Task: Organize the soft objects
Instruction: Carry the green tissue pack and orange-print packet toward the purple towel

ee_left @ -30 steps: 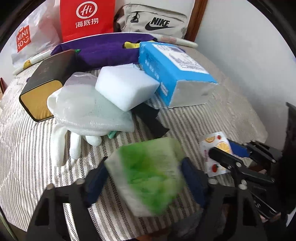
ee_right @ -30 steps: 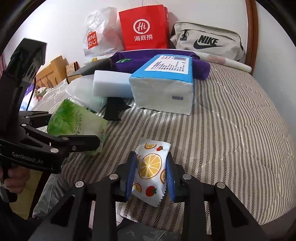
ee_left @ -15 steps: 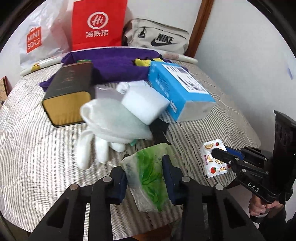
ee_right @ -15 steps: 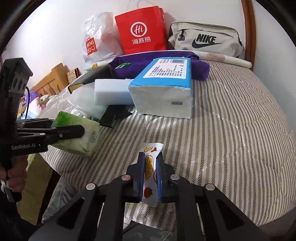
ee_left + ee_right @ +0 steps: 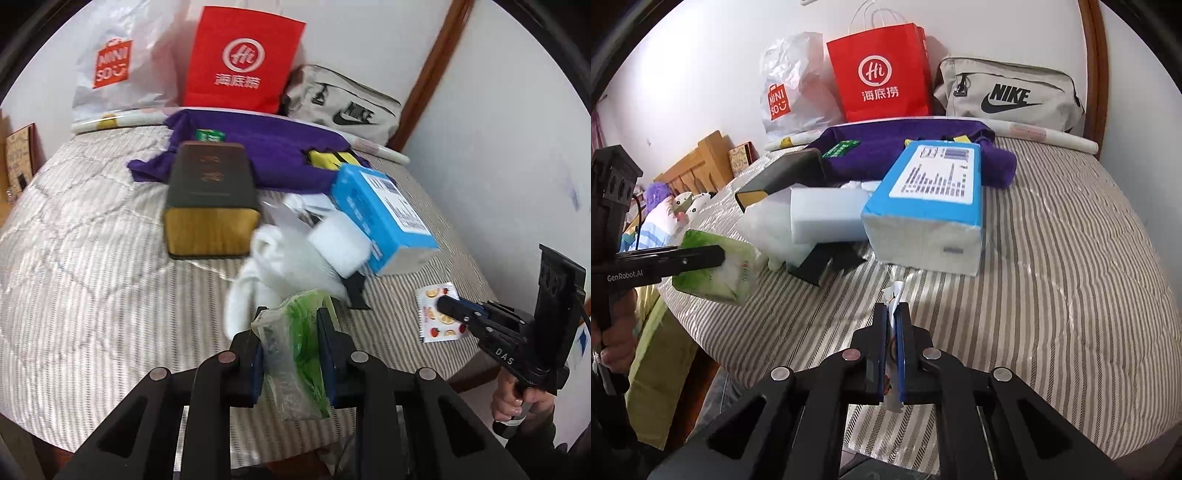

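Several things are crowded on the striped quilted bed cover [image 5: 1052, 258]: a blue-and-white soft tissue pack [image 5: 931, 210] lies near the middle, with a white foam block [image 5: 823, 214] pressed against its side and a dark box with a yellow end [image 5: 212, 199] beyond. A purple cloth [image 5: 266, 151] is spread behind them, and against the wall are stood a red paper bag [image 5: 882, 74], a white crinkled plastic bag [image 5: 118, 66] and a grey zipped pouch [image 5: 1008, 96]. White gloves in clear film [image 5: 273, 258] are heaped just ahead of the left tongs.

A green-printed soft plastic packet [image 5: 295, 343] is clamped between the blue pads of the left gripper [image 5: 291, 325], whose jaws have just been closing on it; the packet is squeezed narrow and held clear above the cover, near the bed's edge. A small flat sachet with orange and strawberry prints [image 5: 437, 314] is pinched edge-on in the right gripper [image 5: 894, 314], pads clenched almost together, the sachet's crimped top poking out above the tips. The two tongs are kept well apart.
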A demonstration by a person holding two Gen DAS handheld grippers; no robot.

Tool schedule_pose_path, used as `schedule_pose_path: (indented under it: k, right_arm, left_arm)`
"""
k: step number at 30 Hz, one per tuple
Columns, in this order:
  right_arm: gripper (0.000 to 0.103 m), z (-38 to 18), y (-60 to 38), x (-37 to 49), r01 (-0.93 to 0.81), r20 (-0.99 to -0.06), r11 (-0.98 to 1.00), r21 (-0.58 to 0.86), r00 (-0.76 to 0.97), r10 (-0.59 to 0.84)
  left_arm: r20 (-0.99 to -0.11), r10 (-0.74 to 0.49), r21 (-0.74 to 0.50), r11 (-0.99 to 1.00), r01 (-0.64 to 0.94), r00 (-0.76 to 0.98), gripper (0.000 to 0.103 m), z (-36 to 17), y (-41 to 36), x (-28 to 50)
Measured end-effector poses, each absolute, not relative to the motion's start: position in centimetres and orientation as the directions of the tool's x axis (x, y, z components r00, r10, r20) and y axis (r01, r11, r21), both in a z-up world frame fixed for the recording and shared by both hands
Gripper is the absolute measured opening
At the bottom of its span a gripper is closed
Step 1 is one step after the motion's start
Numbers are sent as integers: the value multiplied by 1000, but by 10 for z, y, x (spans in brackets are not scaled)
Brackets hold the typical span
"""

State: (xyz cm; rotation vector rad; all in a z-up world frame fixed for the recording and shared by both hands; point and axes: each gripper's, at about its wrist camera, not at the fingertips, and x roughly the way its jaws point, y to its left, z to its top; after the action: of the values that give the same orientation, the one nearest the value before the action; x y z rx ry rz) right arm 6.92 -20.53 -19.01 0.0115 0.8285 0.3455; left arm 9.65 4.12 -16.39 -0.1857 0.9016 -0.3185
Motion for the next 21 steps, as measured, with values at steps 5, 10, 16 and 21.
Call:
schedule_pose_path:
  k: [5, 10, 16, 21]
  right_arm:
    - [4, -178, -205, 79, -301, -713, 943, 138, 631, 306]
    - [4, -166, -204, 87, -308, -703, 942, 133, 640, 309]
    - [4, -148, -202, 96, -332, -687, 932, 149, 643, 339]
    - [4, -135, -198, 108, -342, -678, 928, 146, 648, 346]
  left_arm:
    - [-727, -335, -302, 940, 158, 599, 23, -153, 61, 106]
    - [-708, -343, -312, 936, 161, 617, 23, -139, 70, 110]
    - [-689, -329, -300, 941, 159, 645, 23, -121, 76, 120]
    - [-683, -321, -293, 943, 157, 656, 23, -109, 78, 136]
